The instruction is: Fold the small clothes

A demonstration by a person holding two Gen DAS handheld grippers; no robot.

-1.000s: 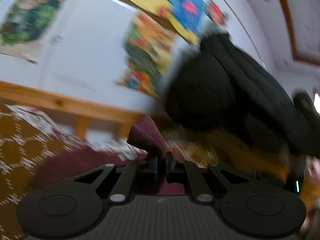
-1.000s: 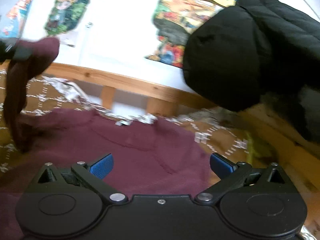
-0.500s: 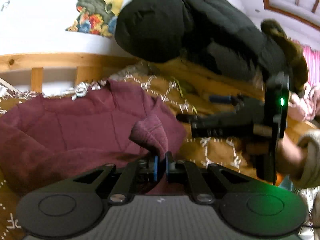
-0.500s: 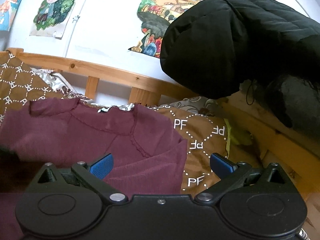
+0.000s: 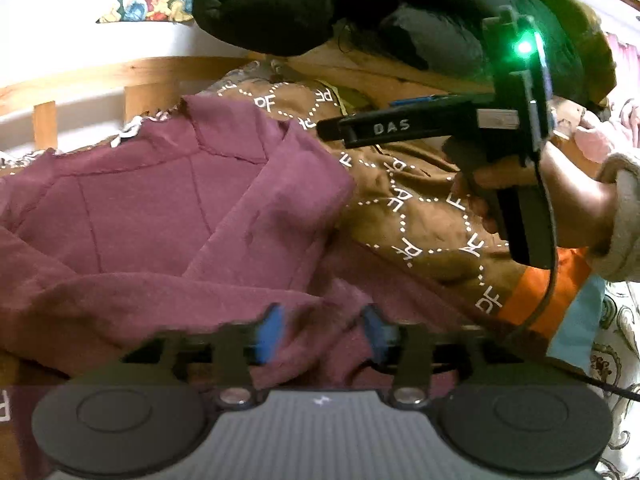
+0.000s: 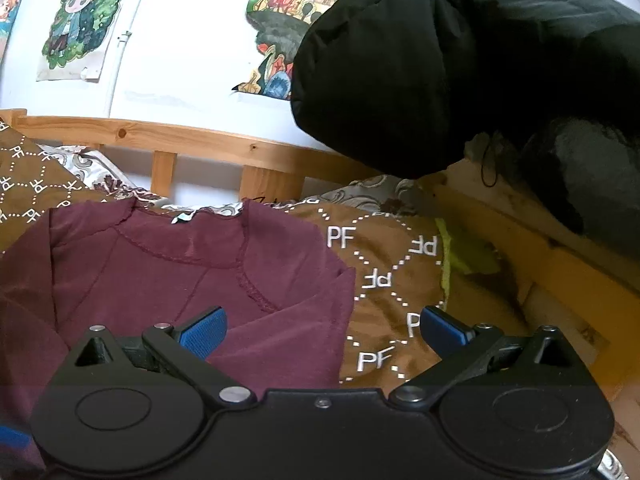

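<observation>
— Tongs first, left ones: what are they doing?

— My left tongs (image 5: 322, 334) hang low over the near edge of the maroon top (image 5: 168, 208). Their jaws have just been opening; the blue pads (image 5: 269, 332) now stand apart with a fold of the maroon cloth lying loose between them, not pinched.

— And where does the top lie?

— Spread on the brown bedspread (image 5: 420, 216) with the white "PF" pattern, neck toward the wooden bed rail (image 5: 100, 76). One sleeve is folded in across the body, and the cloth bunches a little along the near edge.

— What's further right?

— In my left view I see my right hand (image 5: 532, 196) gripping the black handle of the right tongs (image 6: 322, 330), a green light glowing on top. Those tongs are released too, blue pads (image 6: 204, 330) wide apart, hovering over the right edge of the top where it meets the bedspread. Nothing is held in them.

— Behind all that?

— A black padded jacket (image 6: 460, 64) hangs over the rail at the right, and cartoon posters (image 6: 80, 20) are stuck to the white wall.
</observation>
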